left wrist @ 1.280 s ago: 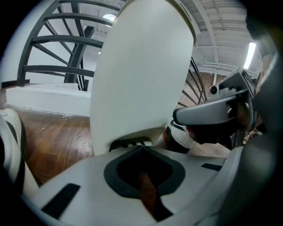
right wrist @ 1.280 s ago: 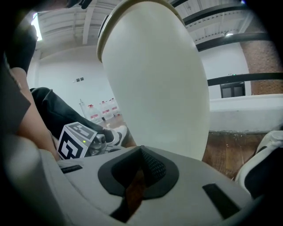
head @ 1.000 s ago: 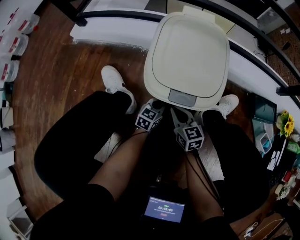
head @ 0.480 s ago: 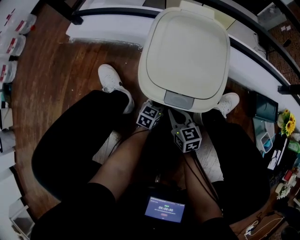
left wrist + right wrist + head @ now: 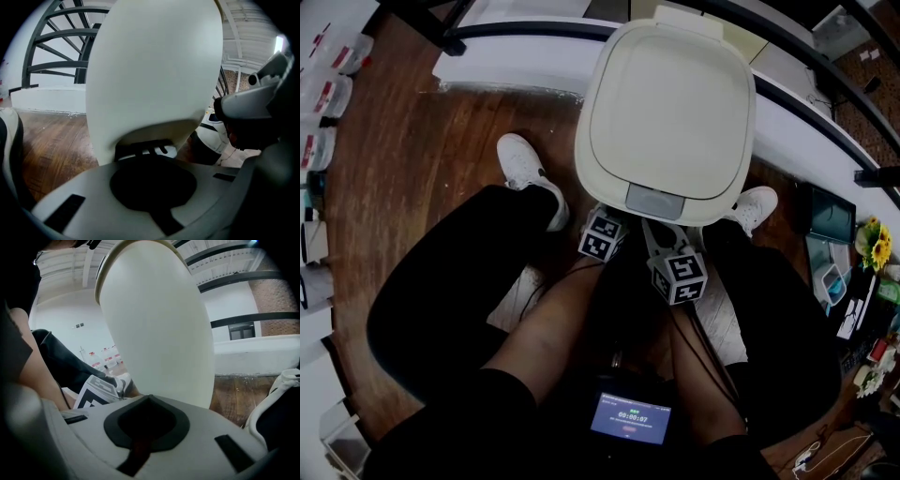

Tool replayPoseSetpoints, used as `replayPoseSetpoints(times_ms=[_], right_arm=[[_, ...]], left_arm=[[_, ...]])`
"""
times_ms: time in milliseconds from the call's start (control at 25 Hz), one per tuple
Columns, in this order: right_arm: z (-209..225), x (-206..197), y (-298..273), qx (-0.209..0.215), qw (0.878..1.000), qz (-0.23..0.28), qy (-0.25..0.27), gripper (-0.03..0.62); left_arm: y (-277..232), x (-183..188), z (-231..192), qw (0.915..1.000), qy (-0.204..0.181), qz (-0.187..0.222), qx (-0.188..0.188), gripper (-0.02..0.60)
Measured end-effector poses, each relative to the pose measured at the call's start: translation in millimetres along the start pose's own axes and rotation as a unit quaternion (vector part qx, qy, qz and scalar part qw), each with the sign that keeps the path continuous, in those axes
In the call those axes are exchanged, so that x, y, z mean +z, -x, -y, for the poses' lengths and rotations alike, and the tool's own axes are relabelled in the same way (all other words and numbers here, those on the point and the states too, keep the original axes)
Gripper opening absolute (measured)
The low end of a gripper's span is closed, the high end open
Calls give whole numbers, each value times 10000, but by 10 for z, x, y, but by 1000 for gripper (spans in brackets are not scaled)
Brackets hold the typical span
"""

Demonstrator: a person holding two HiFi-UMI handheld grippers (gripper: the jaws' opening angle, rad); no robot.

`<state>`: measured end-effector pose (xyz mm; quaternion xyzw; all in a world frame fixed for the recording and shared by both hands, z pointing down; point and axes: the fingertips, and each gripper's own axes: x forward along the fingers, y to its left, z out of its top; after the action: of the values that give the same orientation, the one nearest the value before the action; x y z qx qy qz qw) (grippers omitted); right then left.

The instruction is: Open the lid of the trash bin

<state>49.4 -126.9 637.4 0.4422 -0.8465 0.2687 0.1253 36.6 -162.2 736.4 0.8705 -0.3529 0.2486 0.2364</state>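
The trash bin (image 5: 150,70) stands at upper centre of the head view, its lid (image 5: 670,108) down. My left gripper (image 5: 152,161) and right gripper (image 5: 149,401) sit near its front, jaws pressed together, empty.

The lid (image 5: 667,112) hides whatever stands beneath it, and the lower-centre screen (image 5: 630,418) shows print too small to read.
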Motion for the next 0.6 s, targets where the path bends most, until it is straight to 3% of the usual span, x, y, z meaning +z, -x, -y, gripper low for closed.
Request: replayPoseSetpoints(times_ms=[600], right_arm=[[-83, -7, -4, 57, 10000, -35, 64, 23]], left_arm=[[-25, -59, -10, 9993, 112, -352, -59, 38]])
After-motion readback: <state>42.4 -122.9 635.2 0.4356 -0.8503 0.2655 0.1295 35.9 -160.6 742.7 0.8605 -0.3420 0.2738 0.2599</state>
